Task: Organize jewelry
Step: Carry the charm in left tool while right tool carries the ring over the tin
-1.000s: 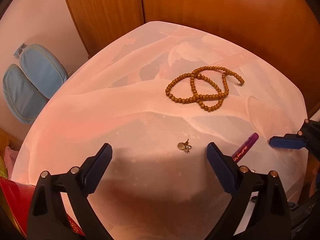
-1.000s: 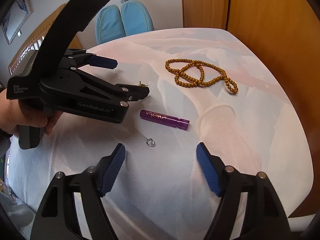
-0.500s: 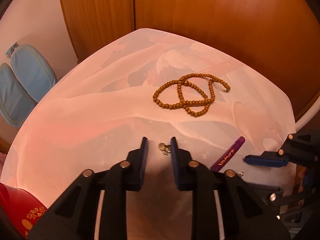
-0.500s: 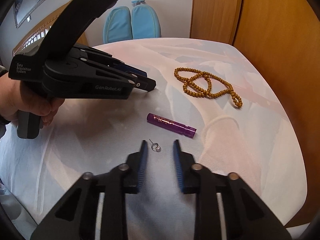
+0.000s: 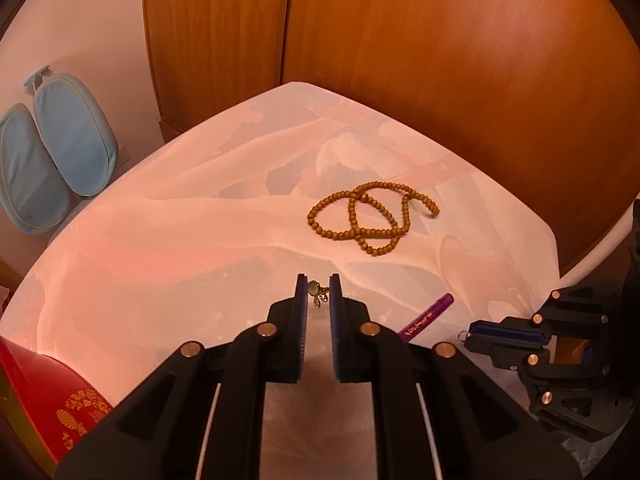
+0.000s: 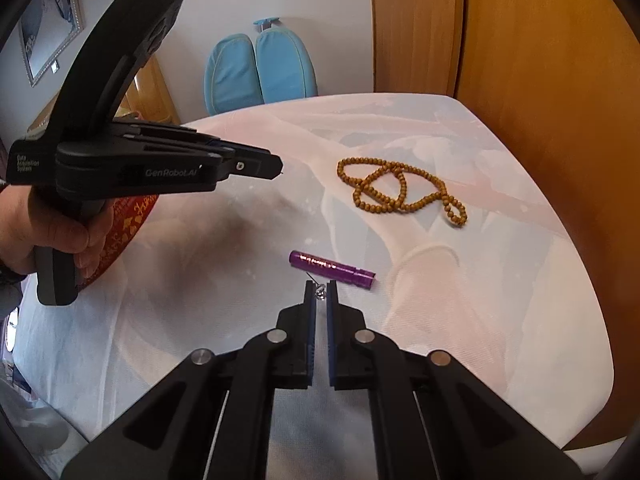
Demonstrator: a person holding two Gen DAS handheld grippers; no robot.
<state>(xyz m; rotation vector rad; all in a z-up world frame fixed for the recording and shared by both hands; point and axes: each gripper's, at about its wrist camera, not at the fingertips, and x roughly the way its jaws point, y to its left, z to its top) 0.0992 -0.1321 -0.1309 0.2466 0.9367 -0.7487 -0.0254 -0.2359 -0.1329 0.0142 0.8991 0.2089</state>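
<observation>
My left gripper [image 5: 319,294] is squeezed nearly shut and it pinches a little gold earring [image 5: 316,295] between its 2 blue pads, with the charm hanging at the tips. My right gripper [image 6: 320,294] is squeezed tight too, and it pinches a tiny silver earring [image 6: 320,291] at its tips, just at 6 o'clock from the purple tube [image 6: 331,270] that lies flat on the white cloth [image 6: 460,320]. From the left camera, the brown bead necklace [image 5: 370,218] lies in loose loops at 1 o'clock from my left tips, well apart from them. From the right camera, the beads sit at 1 o'clock, far past the purple tube. A hand [image 6: 48,236] grips the left tool's handle at 9 o'clock in the right camera. A red box with gold marks [image 5: 44,404] sits at 8 o'clock in the left camera, and 2 blue cushions [image 5: 48,164] lean on the wall at 10 o'clock
</observation>
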